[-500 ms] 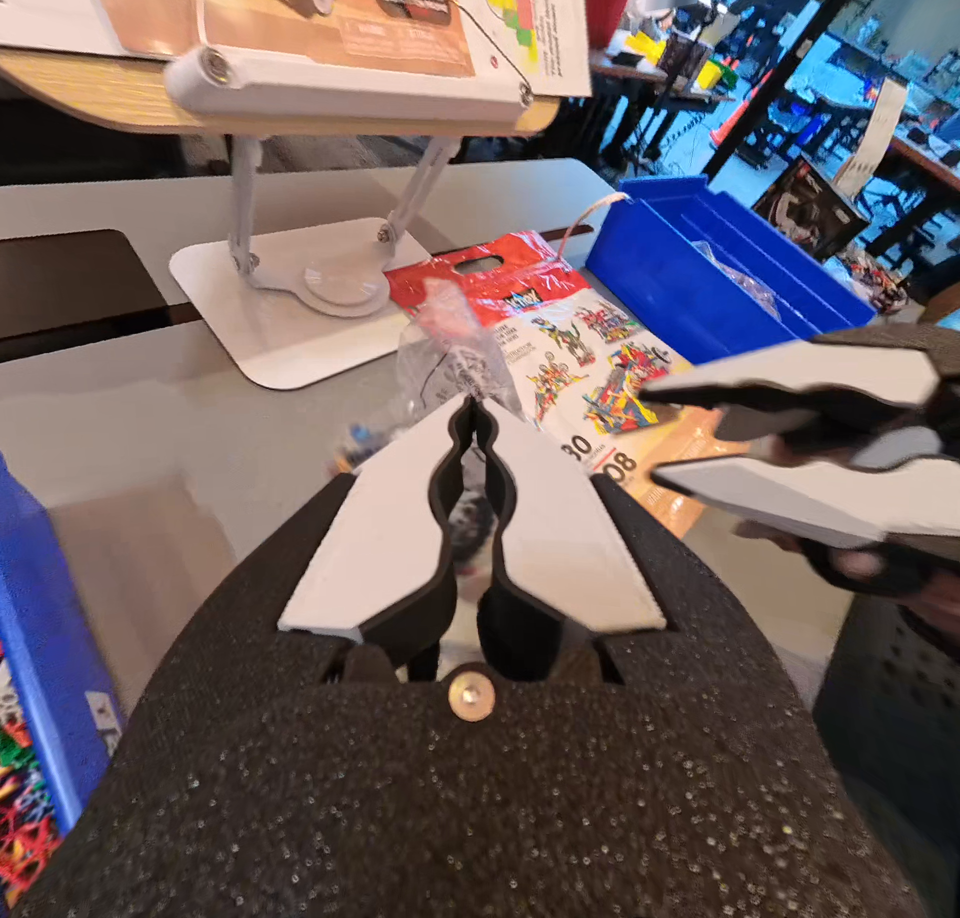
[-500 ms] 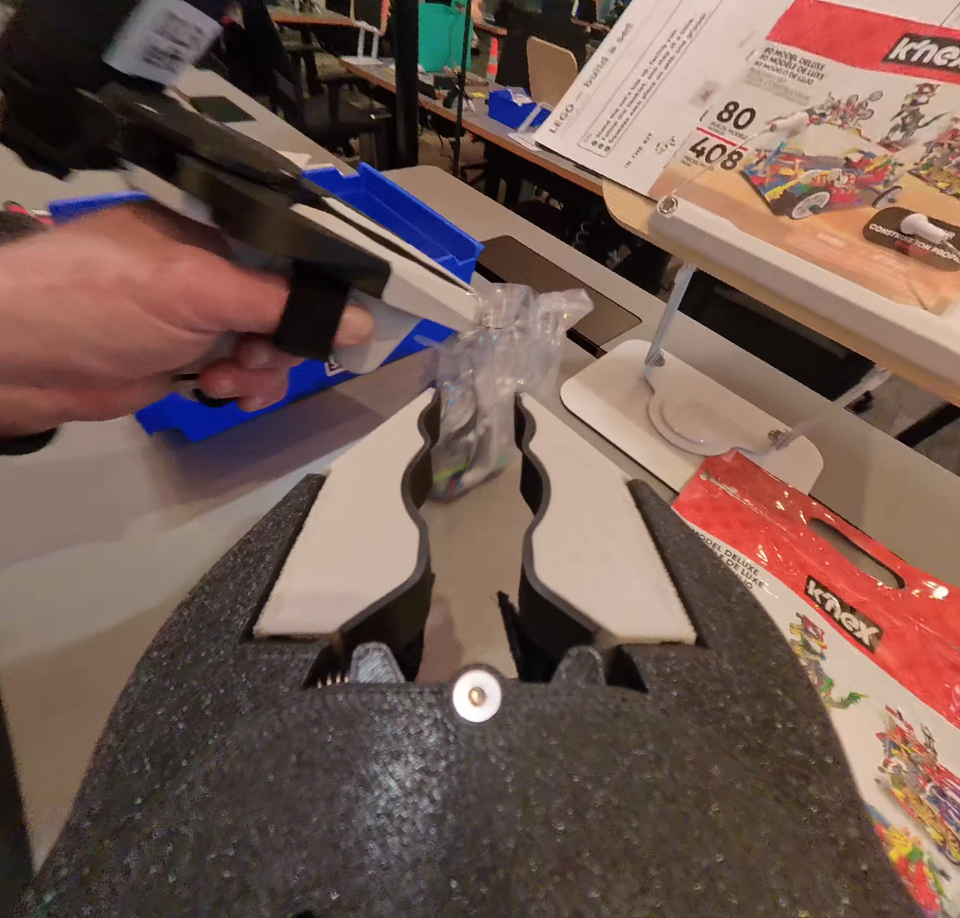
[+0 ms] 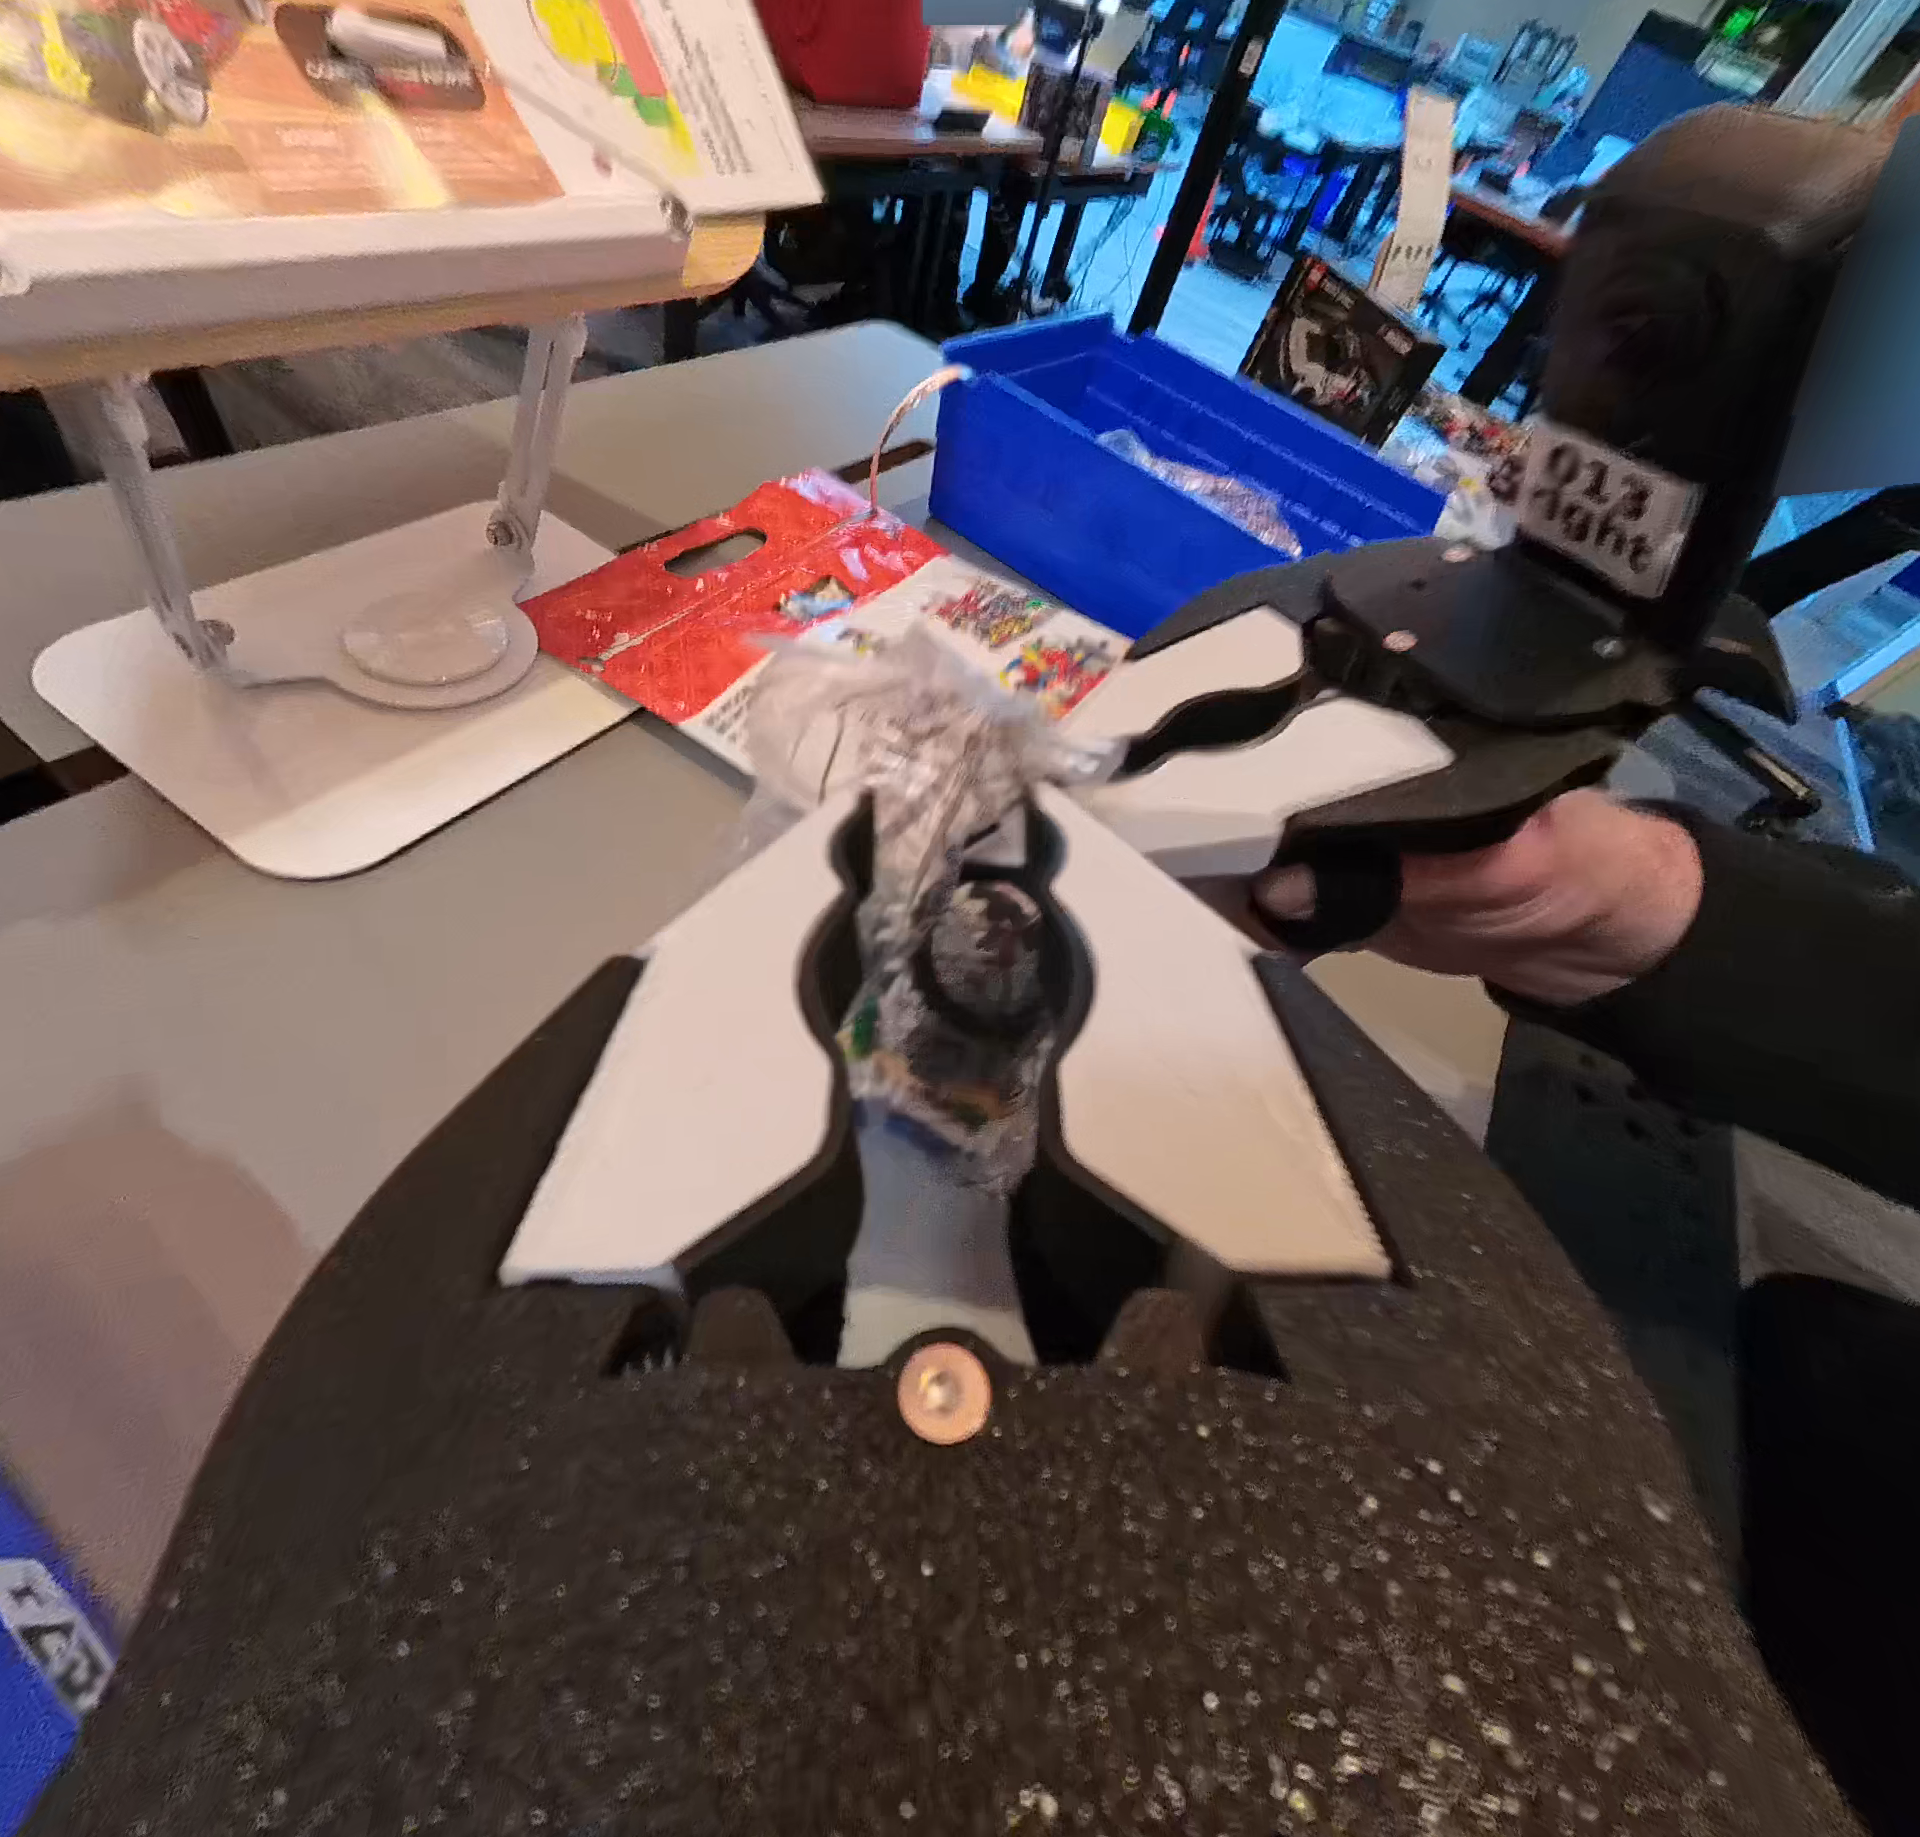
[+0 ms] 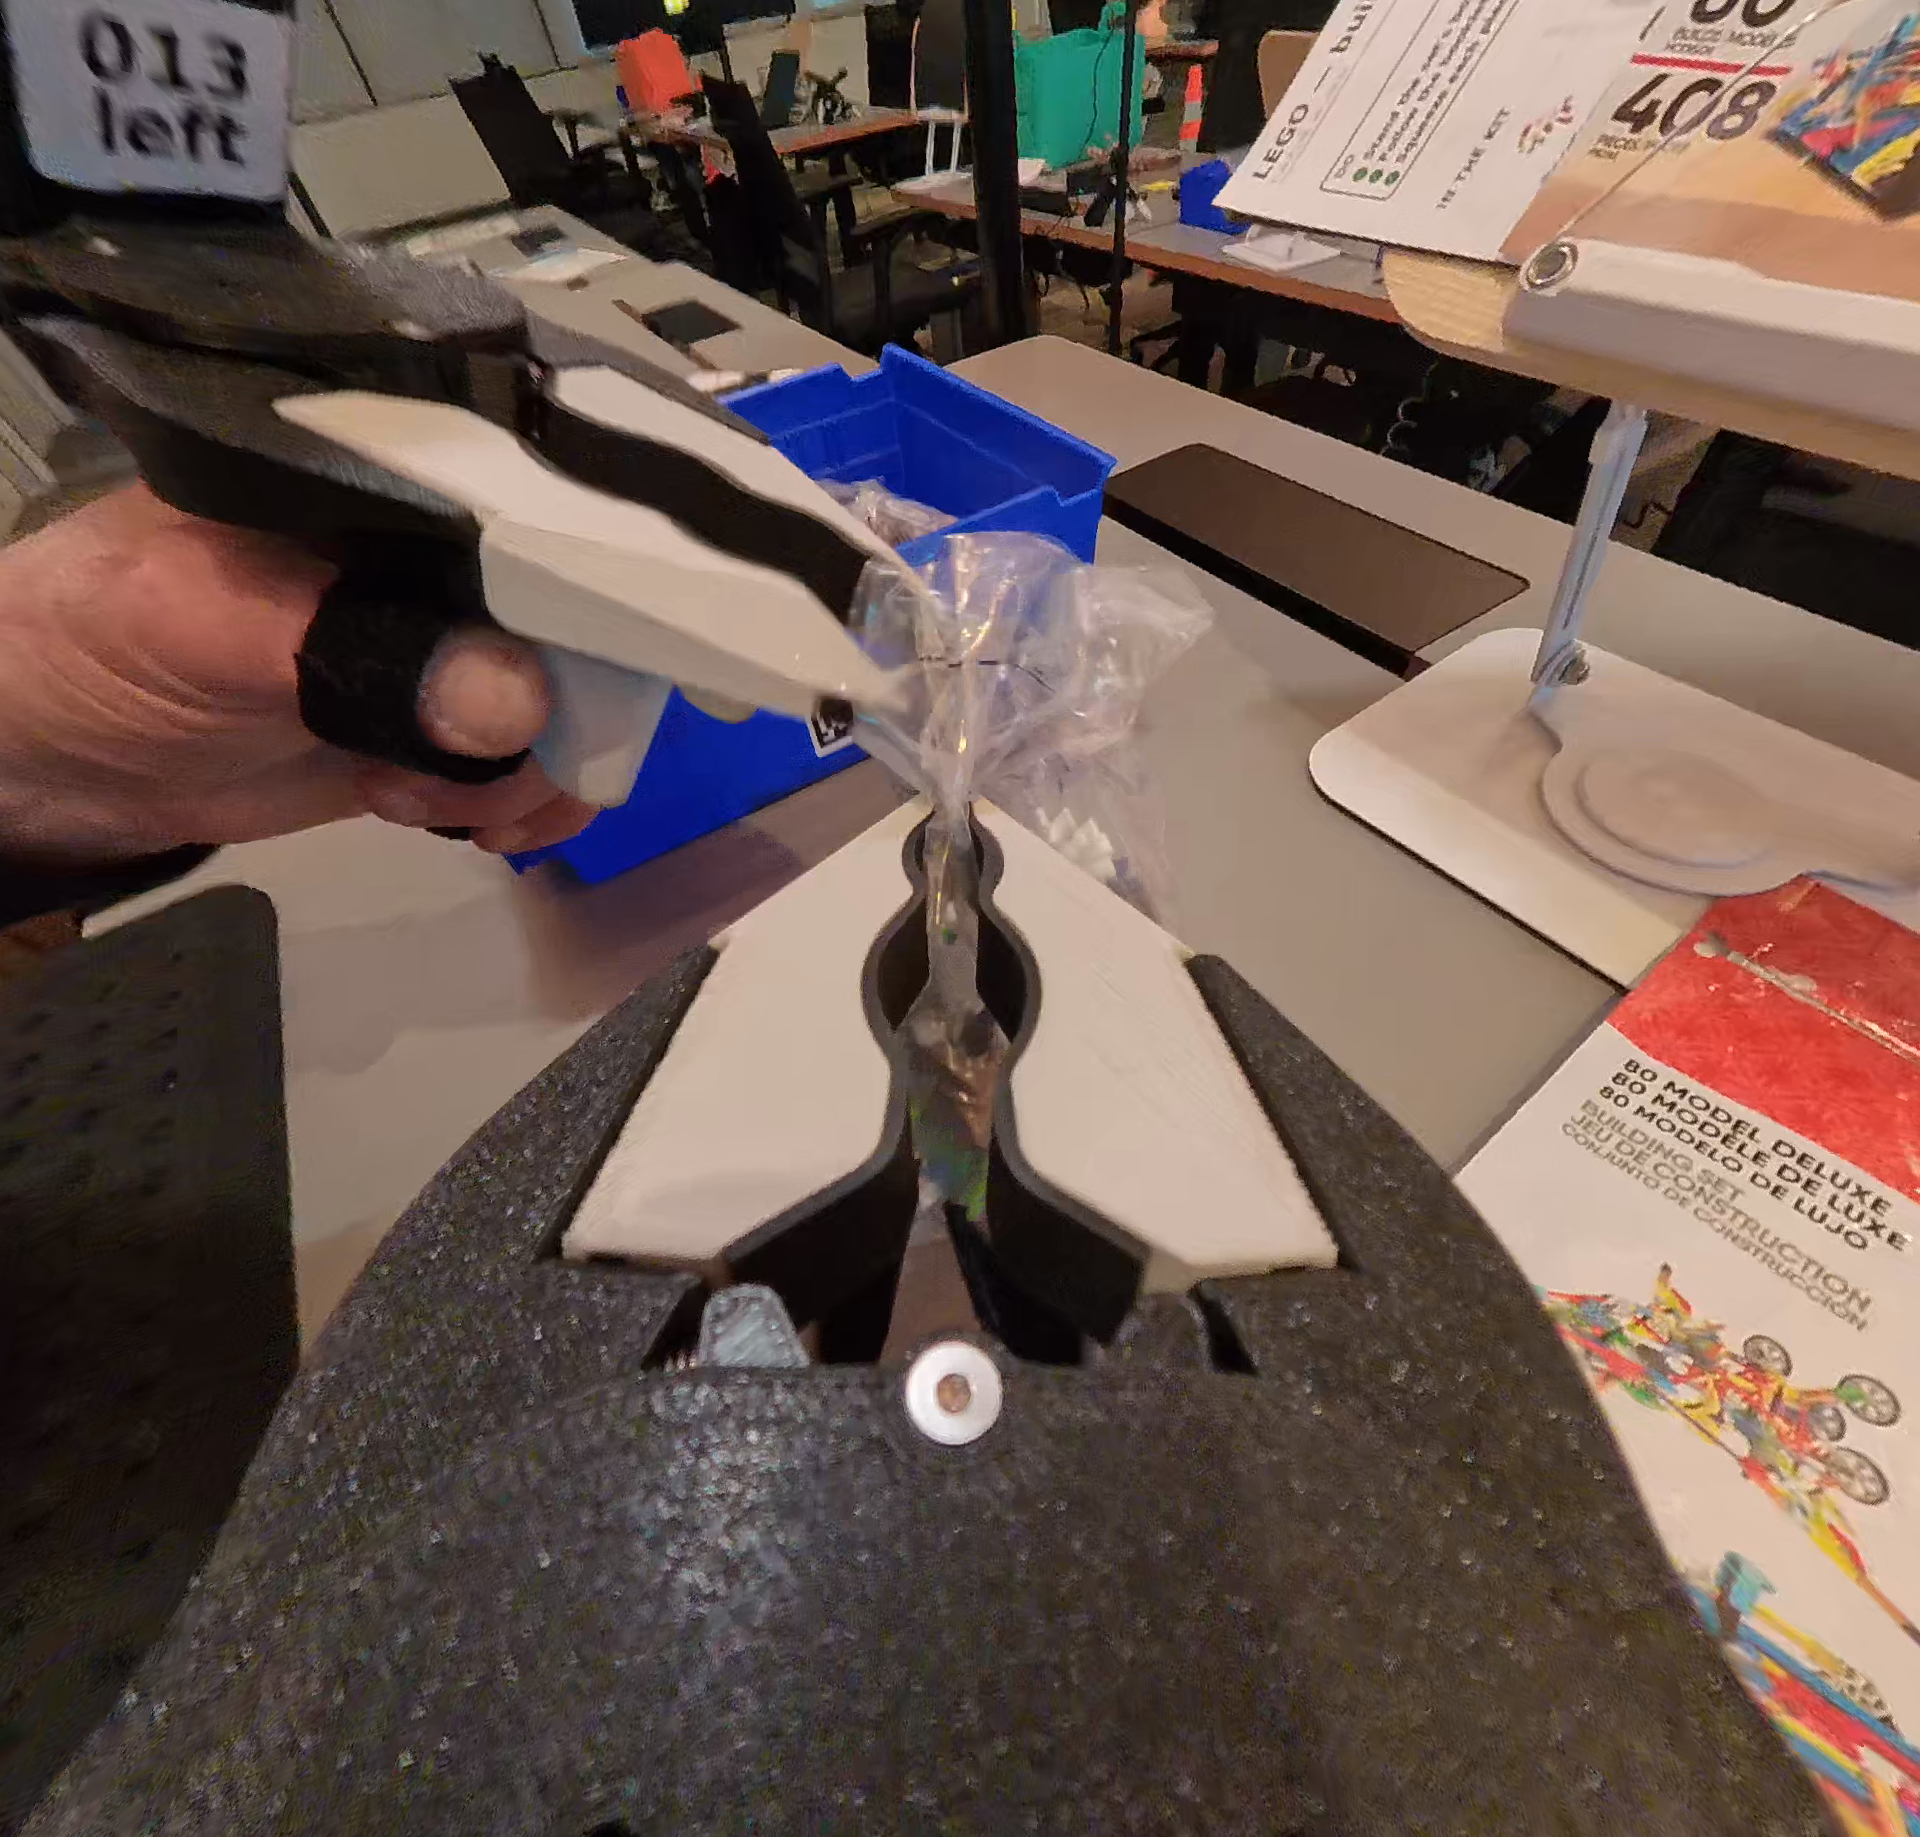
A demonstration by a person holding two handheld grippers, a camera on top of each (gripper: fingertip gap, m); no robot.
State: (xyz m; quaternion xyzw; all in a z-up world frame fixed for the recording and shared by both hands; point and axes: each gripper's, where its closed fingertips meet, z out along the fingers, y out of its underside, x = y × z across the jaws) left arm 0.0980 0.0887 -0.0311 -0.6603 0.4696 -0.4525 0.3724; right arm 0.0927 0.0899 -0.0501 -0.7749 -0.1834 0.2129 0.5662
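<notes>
A small clear plastic bag point(image 3: 914, 727) of little coloured parts is held between both grippers above the grey table. My left gripper point(image 3: 948, 800) is shut on it, with the bag's lower bulge between the fingers. My right gripper point(image 3: 1117, 748) comes in from the right, hand-held, and pinches the bag's crumpled top. In the right wrist view my right gripper point(image 4: 948, 816) is shut on the bag's twisted neck. The bag point(image 4: 1039, 644) fans out above it. My left gripper point(image 4: 878, 634) pinches the bag's upper edge from the left.
A blue bin point(image 3: 1039, 499) with a plastic bag inside stands behind, and another blue bin point(image 4: 935, 457) shows in the right wrist view. A white stand point(image 3: 312, 748) carries a booklet point(image 3: 312, 73). A red and white printed pouch point(image 3: 727, 592) lies flat beside it. The tips of both grippers are at nearly the same place.
My right gripper has closed on the bag; its fingers were open around it before. The two grippers have come closer together, and the left one stays shut on the bag.
</notes>
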